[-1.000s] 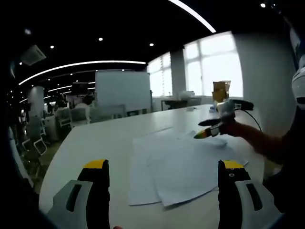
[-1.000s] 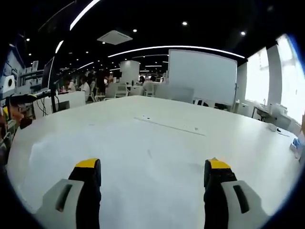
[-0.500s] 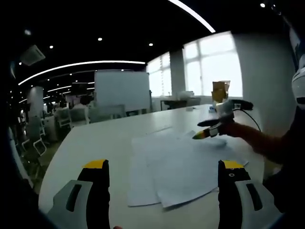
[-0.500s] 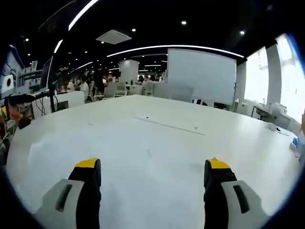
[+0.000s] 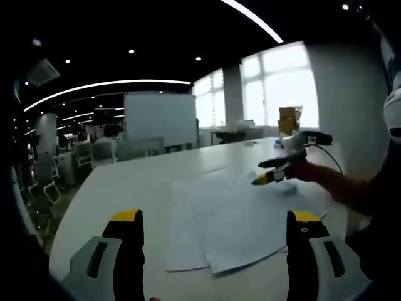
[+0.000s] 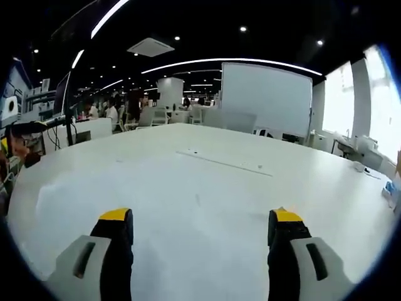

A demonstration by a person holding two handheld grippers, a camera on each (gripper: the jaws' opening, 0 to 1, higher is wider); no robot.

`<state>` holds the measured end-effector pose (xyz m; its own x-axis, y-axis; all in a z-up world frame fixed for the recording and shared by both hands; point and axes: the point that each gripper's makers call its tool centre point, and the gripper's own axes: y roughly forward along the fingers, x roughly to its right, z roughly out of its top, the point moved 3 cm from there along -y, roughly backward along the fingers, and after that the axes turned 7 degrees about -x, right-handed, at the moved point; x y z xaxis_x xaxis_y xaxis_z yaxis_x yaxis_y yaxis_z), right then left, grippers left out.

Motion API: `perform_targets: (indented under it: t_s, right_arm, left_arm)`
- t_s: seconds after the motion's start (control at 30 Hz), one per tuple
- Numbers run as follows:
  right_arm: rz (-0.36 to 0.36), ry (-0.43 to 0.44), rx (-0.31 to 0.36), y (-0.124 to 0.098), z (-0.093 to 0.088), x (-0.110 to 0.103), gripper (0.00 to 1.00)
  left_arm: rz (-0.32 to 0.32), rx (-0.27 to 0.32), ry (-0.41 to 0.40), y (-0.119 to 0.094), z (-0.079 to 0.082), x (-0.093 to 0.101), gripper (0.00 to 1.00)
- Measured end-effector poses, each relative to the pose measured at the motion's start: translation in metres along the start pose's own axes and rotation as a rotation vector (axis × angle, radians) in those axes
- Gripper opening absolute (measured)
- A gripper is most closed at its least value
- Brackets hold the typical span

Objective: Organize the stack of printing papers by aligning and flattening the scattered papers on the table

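— Where's the paper?

— The sheets [image 5: 235, 219] lie fanned and skewed on the table [image 5: 119, 188], just ahead of my left gripper [image 5: 214, 248], jaws wide, holding nothing.

— Anything changed?

— The right gripper [image 5: 270, 175] has dipped slightly toward their far edge. Its jaws gape empty too. No aligning yet, I'd say.

Black fingers [image 5: 128, 251] capped in yellow, flanked by pale grey housings with dark oval slots, on left gripper [image 5: 215, 251] and right gripper [image 6: 202, 251] alike. Black cable trailing behind the far unit. Dark sleeve [image 5: 383, 213] at frame edge.
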<state>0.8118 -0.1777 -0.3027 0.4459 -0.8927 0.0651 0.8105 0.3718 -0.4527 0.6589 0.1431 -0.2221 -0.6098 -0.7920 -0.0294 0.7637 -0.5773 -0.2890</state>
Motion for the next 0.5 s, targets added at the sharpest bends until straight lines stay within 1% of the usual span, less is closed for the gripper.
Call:
perform_targets:
  t_s: [0.07, 0.5]
  right_arm:
    - [0.001, -0.006, -0.004, 0.0009, -0.0009, -0.0023, 0.84]
    - [0.004, 0.001, -0.015, 0.0039, -0.004, -0.0011, 0.83]
  left_arm:
    - [0.001, -0.001, 0.001, -0.0002, -0.0007, 0.0003, 0.97]
    - [0.0, 0.002, 0.0, -0.0005, -0.001, 0.0012, 0.97]
